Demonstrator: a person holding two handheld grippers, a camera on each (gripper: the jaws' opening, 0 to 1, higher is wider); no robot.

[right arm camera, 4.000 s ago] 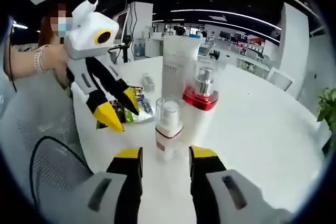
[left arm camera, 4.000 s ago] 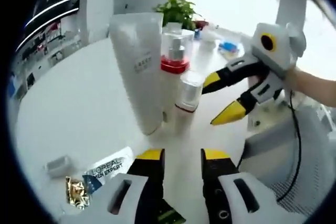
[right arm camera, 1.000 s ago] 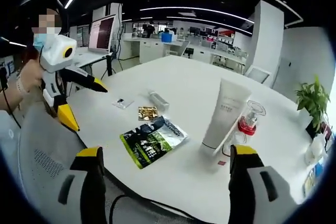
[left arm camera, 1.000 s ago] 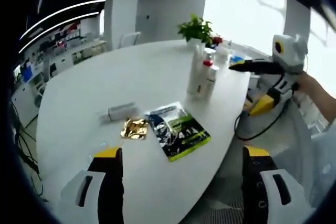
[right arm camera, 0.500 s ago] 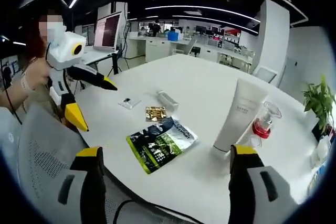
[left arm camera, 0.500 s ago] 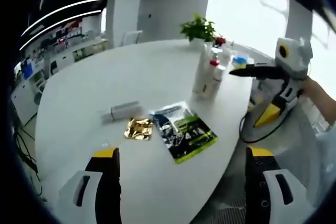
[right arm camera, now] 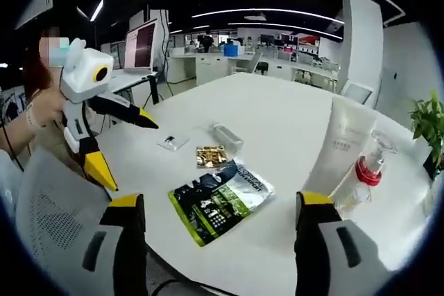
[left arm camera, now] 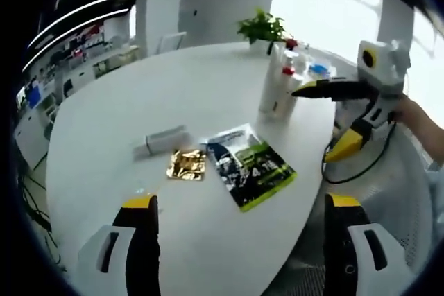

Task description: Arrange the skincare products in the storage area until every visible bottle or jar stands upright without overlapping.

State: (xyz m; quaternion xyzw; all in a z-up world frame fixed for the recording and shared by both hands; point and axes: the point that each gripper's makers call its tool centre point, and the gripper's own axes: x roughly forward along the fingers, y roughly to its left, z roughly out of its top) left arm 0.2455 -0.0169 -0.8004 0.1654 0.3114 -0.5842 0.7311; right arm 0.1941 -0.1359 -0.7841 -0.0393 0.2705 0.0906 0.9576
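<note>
With both grippers, left gripper (left arm camera: pixel 241 207) and right gripper (right arm camera: pixel 215 206), spread wide and holding nothing above the round white table (left arm camera: pixel 104 109), the step in hand looks like choosing what to stand up next. One small clear bottle (left arm camera: pixel 161 141) lies on its side mid-table, beside one gold foil sachet (left arm camera: pixel 186 164) and one dark green-printed sachet (left arm camera: pixel 251 166) near the edge. One tall white tube (right arm camera: pixel 341 147) and one red-collared pump bottle (right arm camera: pixel 364 171) stand upright at the far right edge, so the next move probably calls for closing on the lying bottle.

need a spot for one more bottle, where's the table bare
Bare: the wide stretch of white table behind the small clear bottle, toward the plant. Crowded: near edge, where gold packet and green sachet lie together, and the upright white tube with red-collared pump bottle.
</note>
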